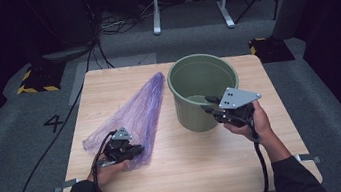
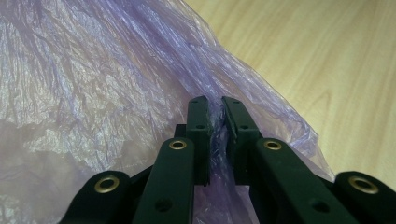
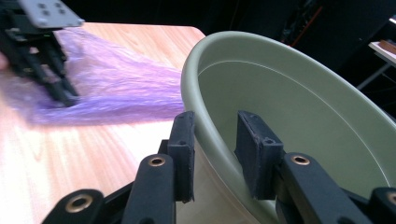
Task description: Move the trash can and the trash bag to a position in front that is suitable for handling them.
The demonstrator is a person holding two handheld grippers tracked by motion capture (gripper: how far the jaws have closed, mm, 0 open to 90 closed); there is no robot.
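A crumpled purple plastic bag (image 1: 130, 114) lies on the left half of the wooden table (image 1: 194, 168), its narrow end pointing toward the far edge. My left gripper (image 1: 138, 150) is at the bag's near wide end. In the left gripper view its jaws (image 2: 217, 105) stand almost together, pinching a fold of the bag (image 2: 93, 70). A green bucket (image 1: 197, 117) stands upright at the right. My right gripper (image 1: 207, 105) straddles its near rim, one jaw outside the wall and one inside (image 3: 215, 126). The inner pad stands off the bucket (image 3: 303, 102) wall.
The table's near and right parts are bare wood. Beyond it on the grey floor run black cables (image 1: 101, 45), a white frame's legs (image 1: 190, 2), and two black feet with yellow-black tape (image 1: 37, 79). In the right gripper view the left gripper (image 3: 65, 95) rests on the bag (image 3: 116, 88).
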